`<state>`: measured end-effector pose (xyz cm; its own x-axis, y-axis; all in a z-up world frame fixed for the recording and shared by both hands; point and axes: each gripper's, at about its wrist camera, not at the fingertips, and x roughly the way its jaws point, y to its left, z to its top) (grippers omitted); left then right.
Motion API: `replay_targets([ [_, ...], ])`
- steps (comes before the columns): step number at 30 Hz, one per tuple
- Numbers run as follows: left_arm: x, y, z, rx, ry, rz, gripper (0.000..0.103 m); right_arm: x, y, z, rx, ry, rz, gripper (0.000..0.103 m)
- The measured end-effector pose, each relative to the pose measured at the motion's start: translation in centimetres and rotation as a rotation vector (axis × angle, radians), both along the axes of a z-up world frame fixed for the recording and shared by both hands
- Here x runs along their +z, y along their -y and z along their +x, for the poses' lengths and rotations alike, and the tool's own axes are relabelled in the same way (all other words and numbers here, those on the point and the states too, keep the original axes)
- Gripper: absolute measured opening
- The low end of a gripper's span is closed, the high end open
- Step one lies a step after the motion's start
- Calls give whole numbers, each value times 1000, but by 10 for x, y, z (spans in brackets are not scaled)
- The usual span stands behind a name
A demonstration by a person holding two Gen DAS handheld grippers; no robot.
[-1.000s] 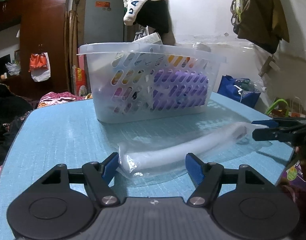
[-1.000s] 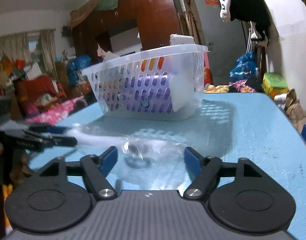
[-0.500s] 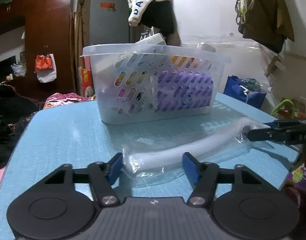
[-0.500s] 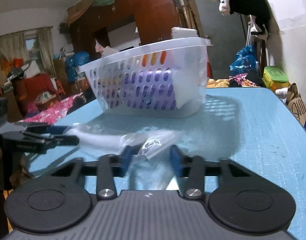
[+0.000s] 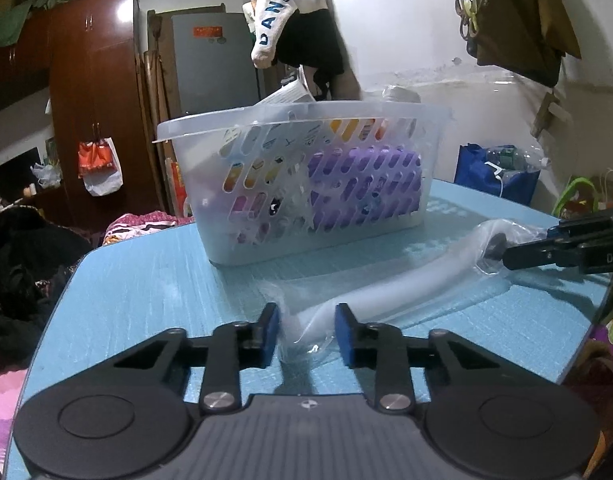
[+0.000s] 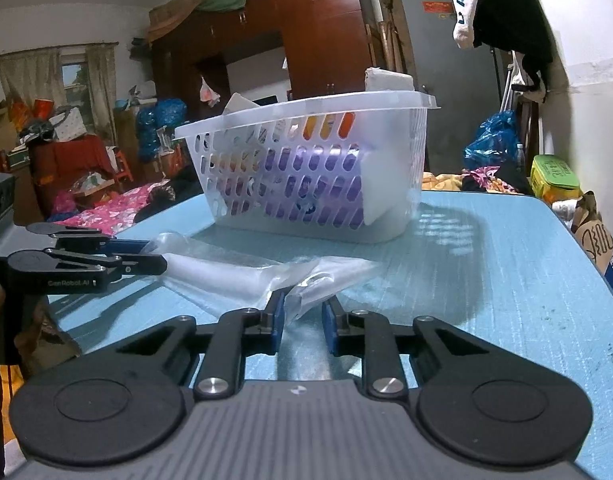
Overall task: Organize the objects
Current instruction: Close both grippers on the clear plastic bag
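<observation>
A long white tube in a clear plastic bag lies on the blue table in front of a white slotted basket. My left gripper is closing on the bag's near end, and its blue pads press the crumpled plastic and the tube between them. In the right wrist view my right gripper is closing on the other end of the bagged tube, with the plastic pinched between its pads. Each gripper shows in the other's view: the right gripper, the left gripper.
The basket holds a purple pack, a white roll and other items. The table's edges drop off close beside both hands. Bags, clothes and a wardrobe crowd the room behind; garments hang on the wall.
Both pairs of jaws have come together from wide open onto the bag's two ends. The plastic has bunched up between the pads. Neither hand has shifted much.
</observation>
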<state>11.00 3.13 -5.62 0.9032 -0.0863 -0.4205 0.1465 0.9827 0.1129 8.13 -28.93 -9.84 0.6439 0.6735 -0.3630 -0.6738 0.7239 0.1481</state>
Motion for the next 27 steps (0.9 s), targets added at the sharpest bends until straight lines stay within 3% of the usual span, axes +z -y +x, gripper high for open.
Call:
replay_targets([
  [3,3,-2,-3,11,22,-26,14,1,2,-2,3,18,3,22],
  [5,3,-4,-3,9,26,-44,12,3,3,-4,6,31,5,21],
  [14,3,-4,2,31,-6,-24,12,3,1,-5,12,36,-7,20],
  [18,3,-4,8,55,-34,-19,19,2,0,-6,15,35,-13,20],
  [22,5,-6,11,69,-60,-41,20,2,0,-7,18,35,-16,20],
  [27,5,6,7,86,-35,7,7,2,1,-8,17,38,-9,20],
])
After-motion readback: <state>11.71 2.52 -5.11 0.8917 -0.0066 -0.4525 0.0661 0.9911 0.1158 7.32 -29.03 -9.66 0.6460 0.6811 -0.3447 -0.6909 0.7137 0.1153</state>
